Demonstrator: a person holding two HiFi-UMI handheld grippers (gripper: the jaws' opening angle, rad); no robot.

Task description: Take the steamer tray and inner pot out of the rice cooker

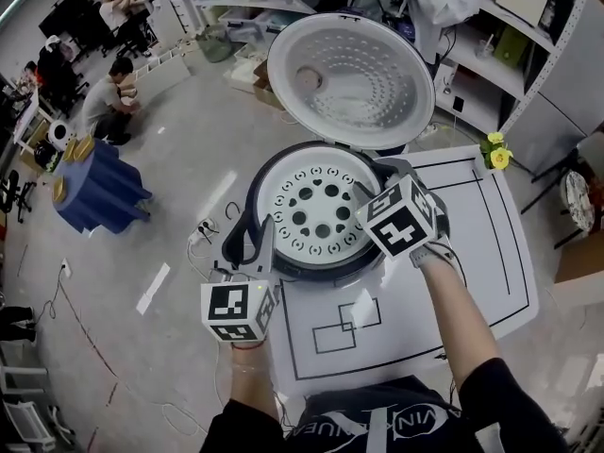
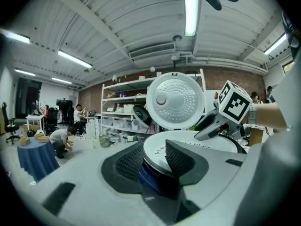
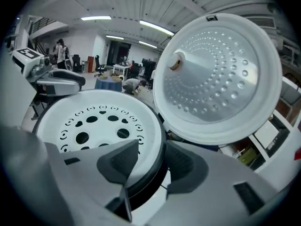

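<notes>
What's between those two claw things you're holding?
The white steamer tray, inside the rice cooker, lies between left gripper and right gripper; the head view shows it.

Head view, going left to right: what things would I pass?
Blue-draped round table → left claw → white perforated steamer tray → right claw → yellow flowers

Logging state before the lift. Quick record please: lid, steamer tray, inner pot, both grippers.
lid: open, tipped back
steamer tray: seated in rice cooker, not lifted
inner pot: hidden under the tray
left gripper: jaws apart, straddling the rim on the cooker's left side
right gripper: jaws apart, straddling the rim on the right side, one jaw over the tray, one outside
held: nothing gripped
</notes>
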